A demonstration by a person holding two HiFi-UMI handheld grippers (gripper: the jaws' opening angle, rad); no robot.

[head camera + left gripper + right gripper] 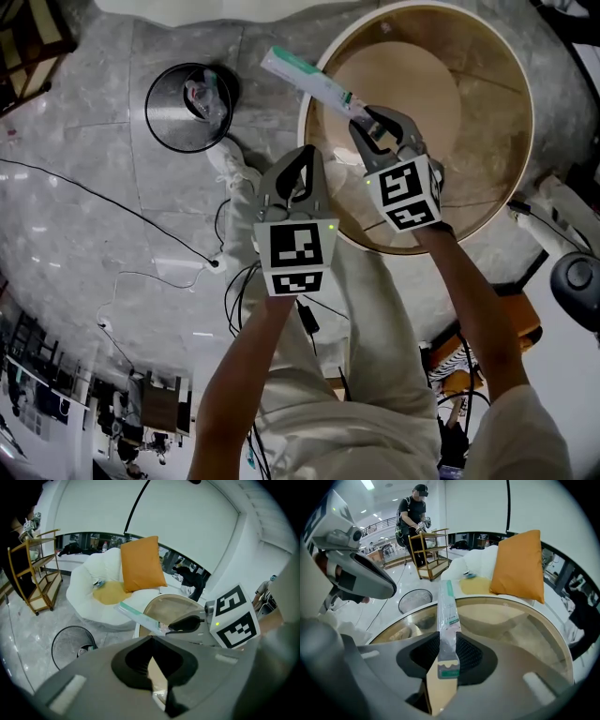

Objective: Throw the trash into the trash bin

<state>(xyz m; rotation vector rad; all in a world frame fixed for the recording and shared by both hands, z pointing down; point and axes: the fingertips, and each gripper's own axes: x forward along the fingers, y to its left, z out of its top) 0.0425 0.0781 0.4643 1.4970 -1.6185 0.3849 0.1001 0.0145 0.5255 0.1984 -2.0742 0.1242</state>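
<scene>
Wrapper (309, 77) is pinched in the right claw (367, 122), sticking out ahead of its tips over the table (521, 141). Bin (167, 127) stands well to that claw's left, past the left claw (302, 155), whose jaws seem pressed together, empty.

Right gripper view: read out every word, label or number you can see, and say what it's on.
Packet: small dark print beside its green stripe, too small and blurred to read.
Nothing else in this view carries readable words, numbers or signs.
</scene>
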